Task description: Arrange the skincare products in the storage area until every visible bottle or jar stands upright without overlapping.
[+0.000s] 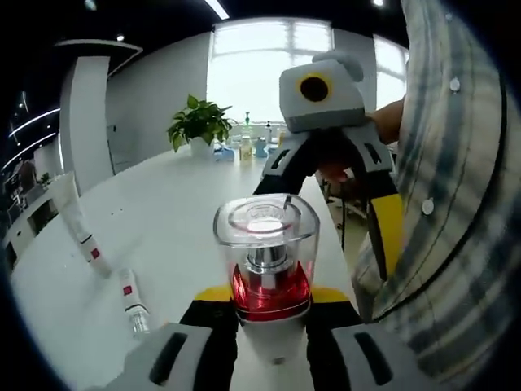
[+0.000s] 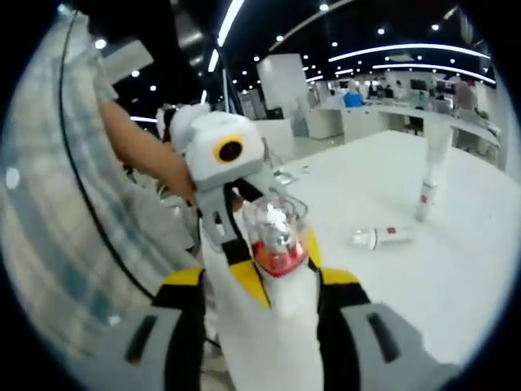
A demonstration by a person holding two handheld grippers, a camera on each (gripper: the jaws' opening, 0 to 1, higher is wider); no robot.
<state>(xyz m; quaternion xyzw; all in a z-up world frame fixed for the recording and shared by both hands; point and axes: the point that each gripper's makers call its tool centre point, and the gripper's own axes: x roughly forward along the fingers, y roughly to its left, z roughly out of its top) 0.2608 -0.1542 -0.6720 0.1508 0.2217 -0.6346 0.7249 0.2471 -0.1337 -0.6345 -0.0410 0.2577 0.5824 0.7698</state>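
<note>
On the white counter (image 1: 171, 204) a tube (image 1: 75, 218) is standing at left above a lying tube (image 1: 133, 300), while the left hand-held gripper (image 1: 271, 305) is gripping the clear red-filled bottle (image 1: 266, 257) at lower centre, the right hand-held gripper (image 2: 262, 281) parted.

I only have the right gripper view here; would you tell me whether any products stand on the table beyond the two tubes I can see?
Observer: Yes. In the left gripper view, several small bottles stand at the far end of the table.
Operator: Thank you. Is anything beside them?
Observer: A potted plant stands next to them, on their left in that view.
Operator: And how does my right gripper look from there?
Observer: The right gripper hangs beyond the red bottle that the left gripper holds; its jaws are spread wide, not around the bottle.
</note>
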